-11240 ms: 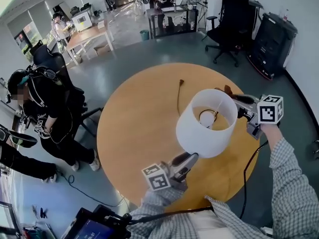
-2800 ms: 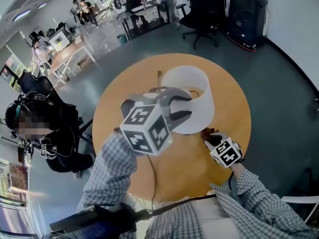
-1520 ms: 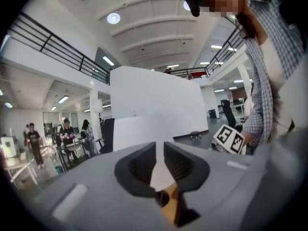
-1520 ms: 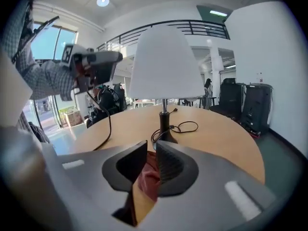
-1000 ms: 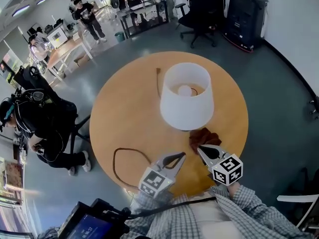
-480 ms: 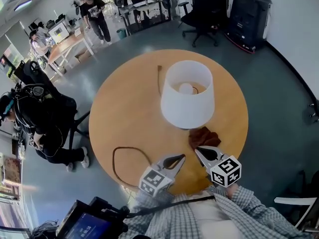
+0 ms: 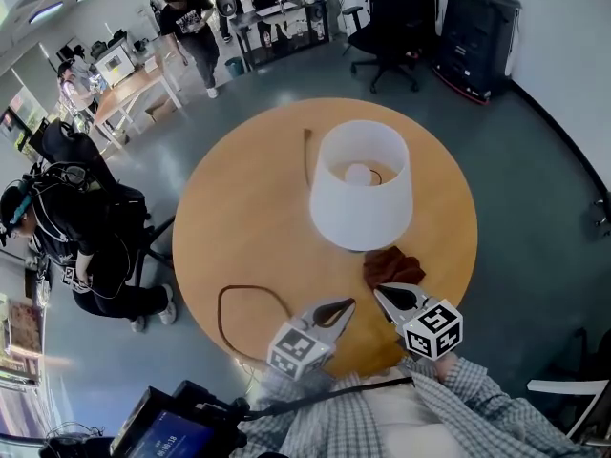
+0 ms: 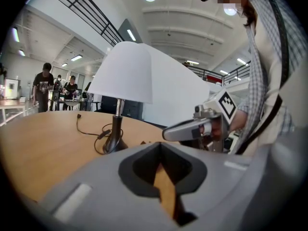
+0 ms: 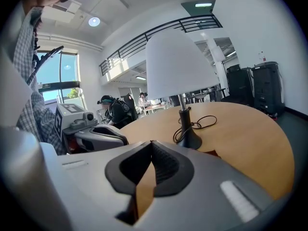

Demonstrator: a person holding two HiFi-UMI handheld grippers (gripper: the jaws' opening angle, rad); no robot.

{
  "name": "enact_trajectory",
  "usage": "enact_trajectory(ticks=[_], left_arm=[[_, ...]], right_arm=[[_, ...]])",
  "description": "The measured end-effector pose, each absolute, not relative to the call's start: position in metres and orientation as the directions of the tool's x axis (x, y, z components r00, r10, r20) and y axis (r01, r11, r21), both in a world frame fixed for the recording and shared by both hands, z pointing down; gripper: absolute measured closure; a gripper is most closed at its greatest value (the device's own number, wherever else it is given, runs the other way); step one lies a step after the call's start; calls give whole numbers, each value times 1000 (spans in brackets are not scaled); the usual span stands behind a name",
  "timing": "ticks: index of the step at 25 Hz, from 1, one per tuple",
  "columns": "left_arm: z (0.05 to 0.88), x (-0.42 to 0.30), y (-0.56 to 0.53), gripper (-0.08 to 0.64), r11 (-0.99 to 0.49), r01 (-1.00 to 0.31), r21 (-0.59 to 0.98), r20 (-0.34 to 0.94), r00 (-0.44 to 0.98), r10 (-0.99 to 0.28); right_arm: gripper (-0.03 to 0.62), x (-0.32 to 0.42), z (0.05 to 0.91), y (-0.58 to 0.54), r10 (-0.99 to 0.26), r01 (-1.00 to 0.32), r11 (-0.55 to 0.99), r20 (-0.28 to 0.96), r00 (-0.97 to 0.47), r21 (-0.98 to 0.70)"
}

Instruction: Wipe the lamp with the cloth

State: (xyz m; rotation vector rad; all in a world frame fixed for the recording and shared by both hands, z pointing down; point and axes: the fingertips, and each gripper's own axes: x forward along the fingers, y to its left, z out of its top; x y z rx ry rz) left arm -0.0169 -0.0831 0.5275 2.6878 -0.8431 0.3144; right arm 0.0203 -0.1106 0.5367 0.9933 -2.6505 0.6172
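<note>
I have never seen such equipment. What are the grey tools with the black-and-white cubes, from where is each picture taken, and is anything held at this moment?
There is no robot here. A person in a checked shirt holds a grey two-jaw gripper in each hand: the left gripper and the right gripper. Each one carries a cube with square markers as part of it. The head view comes from a camera on the person's head and looks steeply down. The two gripper views come from cameras that ride on the grippers and look along their jaws. On the round wooden table stands a lamp with a white shade and a dark base. A dark red cloth lies beside it, just ahead of the right gripper. Both grippers are shut and hold nothing.
</note>
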Motion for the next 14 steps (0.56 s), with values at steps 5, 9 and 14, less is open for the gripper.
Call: enact_trajectory(ticks=[5, 9, 14], left_arm=[[529, -16, -83, 555, -783, -581, 222, 298, 805, -513], [523, -18, -81, 555, -782, -581, 225, 296, 806, -513], [534, -15, -82, 555, -779, -587, 223, 315, 799, -512]], right_arm=[[588, 20, 541, -110, -564, -670, 676, 371, -738, -306], [588, 18, 538, -106, -559, -672, 677, 384, -735, -300], [588, 23, 549, -108, -560, -676, 674, 391, -731, -299]])
